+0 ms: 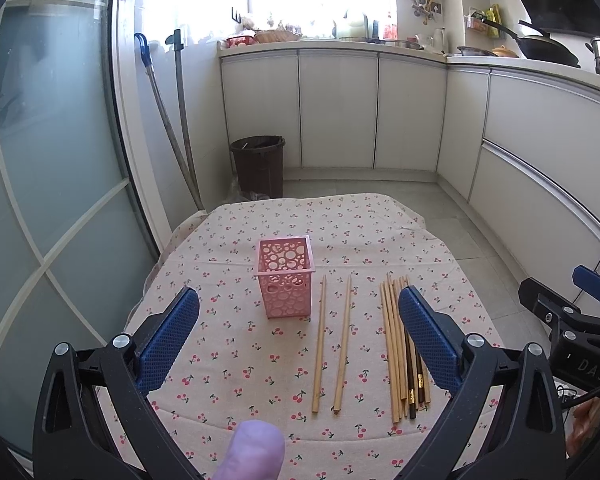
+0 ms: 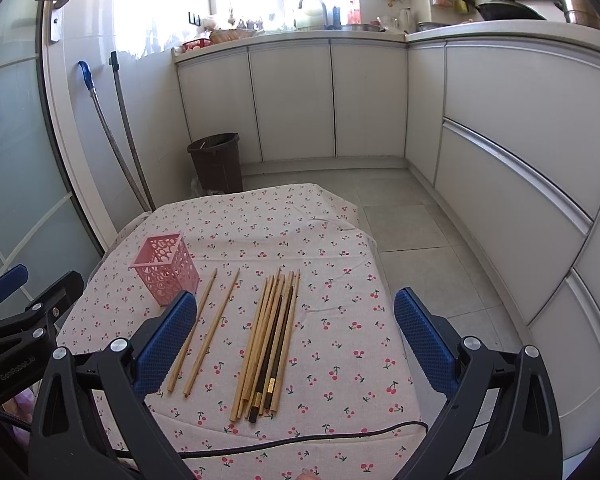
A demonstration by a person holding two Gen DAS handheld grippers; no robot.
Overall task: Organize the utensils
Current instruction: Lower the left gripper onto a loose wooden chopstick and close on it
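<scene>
1. The left gripper (image 1: 299, 320) hangs above the near part of the table with its fingers spread wide and nothing between them.
2. The pink holder (image 1: 286, 277) stands upright on the cherry-print cloth (image 1: 228, 360), ahead of the left gripper and between its blue pads (image 1: 168, 340), closer to the left pad.
3. Just right of the holder, two loose chopsticks (image 1: 332, 344) lie side by side on the cloth, apart from each other, pointing away from the fingers.
4. Further right, the bundle of chopsticks (image 1: 400, 352) lies against the inner side of the left gripper's right pad; it holds pale wooden sticks and a few dark ones with gold bands.
5. The right gripper (image 2: 295, 320) is also spread wide and holds nothing; the bundle (image 2: 270, 340) lies between its pads, and the two loose sticks (image 2: 204, 328) lie just beside its left pad.
6. A black cable (image 2: 300, 440) runs across the near edge of the cloth.
</scene>
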